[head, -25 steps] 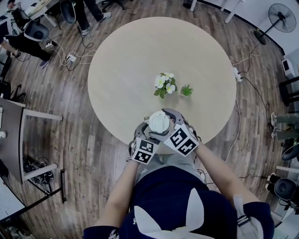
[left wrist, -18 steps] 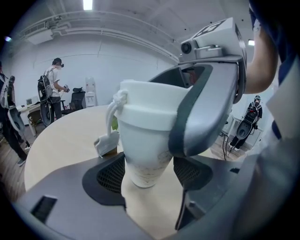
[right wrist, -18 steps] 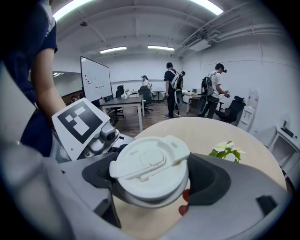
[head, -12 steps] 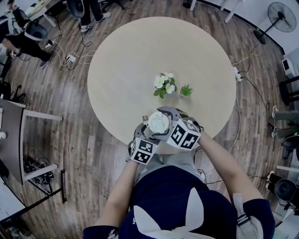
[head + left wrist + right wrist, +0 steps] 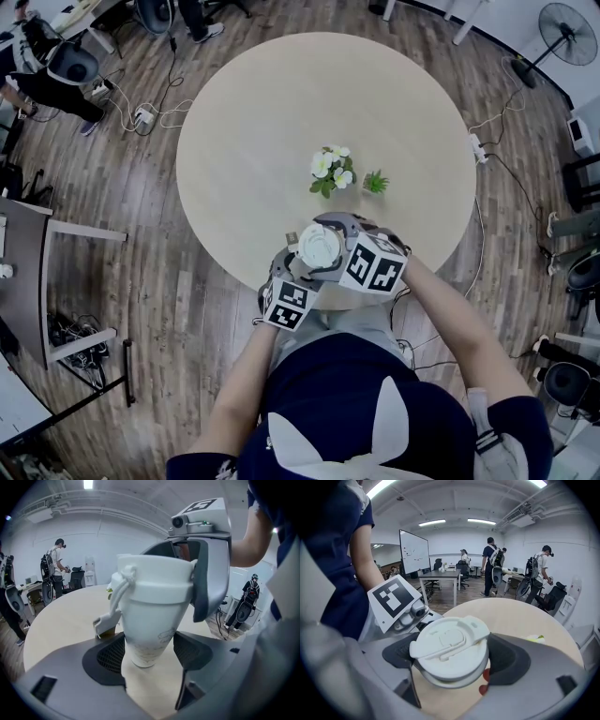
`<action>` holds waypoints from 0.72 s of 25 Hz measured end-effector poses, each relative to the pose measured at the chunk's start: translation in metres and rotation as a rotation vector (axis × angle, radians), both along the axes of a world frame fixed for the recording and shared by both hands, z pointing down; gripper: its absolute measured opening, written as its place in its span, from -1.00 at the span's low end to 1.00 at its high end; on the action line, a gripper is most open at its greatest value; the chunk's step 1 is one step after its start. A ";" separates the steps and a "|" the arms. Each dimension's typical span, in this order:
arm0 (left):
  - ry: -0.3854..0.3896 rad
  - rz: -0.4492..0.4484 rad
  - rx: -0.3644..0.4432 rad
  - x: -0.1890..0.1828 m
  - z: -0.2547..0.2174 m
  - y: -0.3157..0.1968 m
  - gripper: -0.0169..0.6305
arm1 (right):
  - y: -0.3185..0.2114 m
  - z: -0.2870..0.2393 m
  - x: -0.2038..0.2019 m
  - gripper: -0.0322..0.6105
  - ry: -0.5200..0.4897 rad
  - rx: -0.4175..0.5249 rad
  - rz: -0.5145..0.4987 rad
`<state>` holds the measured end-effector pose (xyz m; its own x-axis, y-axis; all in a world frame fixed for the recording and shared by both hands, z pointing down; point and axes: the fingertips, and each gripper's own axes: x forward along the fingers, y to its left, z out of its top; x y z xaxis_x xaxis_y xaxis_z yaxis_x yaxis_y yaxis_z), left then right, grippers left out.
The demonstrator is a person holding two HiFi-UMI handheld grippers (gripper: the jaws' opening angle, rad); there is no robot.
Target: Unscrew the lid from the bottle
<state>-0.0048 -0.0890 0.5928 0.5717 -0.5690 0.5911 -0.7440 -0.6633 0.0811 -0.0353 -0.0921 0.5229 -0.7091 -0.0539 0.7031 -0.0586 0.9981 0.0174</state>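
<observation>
A white tapered bottle (image 5: 149,629) stands upright over the near edge of the round table, topped by a white lid (image 5: 451,649) with a strap down its side. My left gripper (image 5: 149,651) is shut on the bottle's lower body, one pad on each side. My right gripper (image 5: 452,660) comes from above and is shut on the lid's rim. In the head view the lid (image 5: 319,246) shows between the left gripper (image 5: 296,274) and the right gripper (image 5: 343,246). Whether the lid has lifted from the bottle I cannot tell.
White flowers (image 5: 330,169) and a small green plant (image 5: 374,182) stand on the beige table (image 5: 272,112), beyond the bottle. Several people, desks and chairs fill the room around it. Cables lie on the wooden floor.
My right gripper has turned around the lid: its marker cube swung to the right and slightly away from me. The left gripper and the bottle stayed in place.
</observation>
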 end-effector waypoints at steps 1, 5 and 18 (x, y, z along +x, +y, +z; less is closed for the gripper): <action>0.000 0.000 0.000 0.000 0.000 0.000 0.06 | 0.000 -0.003 -0.001 0.52 -0.007 -0.005 -0.004; 0.000 0.000 0.001 0.001 0.001 0.001 0.06 | 0.001 -0.013 -0.004 0.52 -0.024 -0.021 -0.014; 0.000 -0.004 0.003 0.000 0.000 0.000 0.06 | -0.002 -0.021 0.004 0.52 -0.082 -0.066 0.080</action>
